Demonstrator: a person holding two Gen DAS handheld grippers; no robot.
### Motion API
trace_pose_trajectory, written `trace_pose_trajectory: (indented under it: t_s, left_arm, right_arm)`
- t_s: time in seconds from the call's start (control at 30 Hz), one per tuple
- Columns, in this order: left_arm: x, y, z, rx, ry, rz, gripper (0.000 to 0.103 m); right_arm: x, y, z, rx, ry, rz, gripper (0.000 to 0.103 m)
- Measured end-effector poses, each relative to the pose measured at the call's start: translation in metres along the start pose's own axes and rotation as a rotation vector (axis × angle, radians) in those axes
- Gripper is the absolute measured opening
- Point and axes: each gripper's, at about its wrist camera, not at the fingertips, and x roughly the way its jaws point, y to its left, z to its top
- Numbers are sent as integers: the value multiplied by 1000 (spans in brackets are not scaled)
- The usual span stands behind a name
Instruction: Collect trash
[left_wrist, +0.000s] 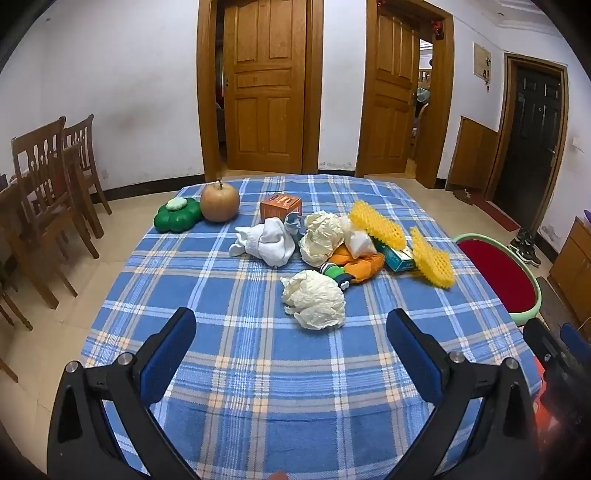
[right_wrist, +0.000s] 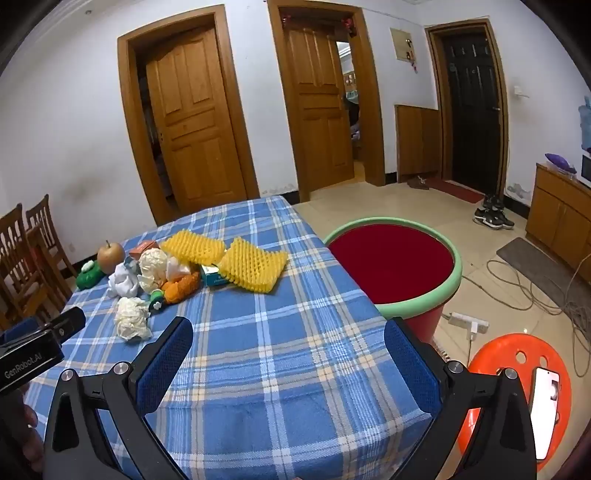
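A pile of trash lies on the blue plaid tablecloth (left_wrist: 258, 369): a crumpled paper ball (left_wrist: 314, 299) nearest me, a second paper ball (left_wrist: 321, 238), two yellow foam nets (left_wrist: 376, 223) (left_wrist: 432, 258), a teal box (left_wrist: 399, 258), white socks (left_wrist: 266, 242) and an orange cloth toy (left_wrist: 360, 266). My left gripper (left_wrist: 291, 347) hovers open just short of the near paper ball. My right gripper (right_wrist: 288, 354) stands open over bare cloth near the table's right edge, with the pile (right_wrist: 177, 273) up and to its left. A red bin with a green rim (right_wrist: 395, 258) sits beside the table.
An apple (left_wrist: 219, 202), a green flower-shaped object (left_wrist: 176, 214) and an orange carton (left_wrist: 280, 206) lie at the table's far side. Wooden chairs (left_wrist: 48, 184) stand to the left. An orange stool (right_wrist: 517, 398) bearing a phone, a power strip and cables are on the floor at right.
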Motion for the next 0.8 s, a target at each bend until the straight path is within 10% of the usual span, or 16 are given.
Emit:
trace_pose_trajectory:
  t_s: [0.8]
  left_arm:
    - [-2,-1,-1,10,4,-1,101]
  right_arm:
    - [-1,1,1,7,2,1,103]
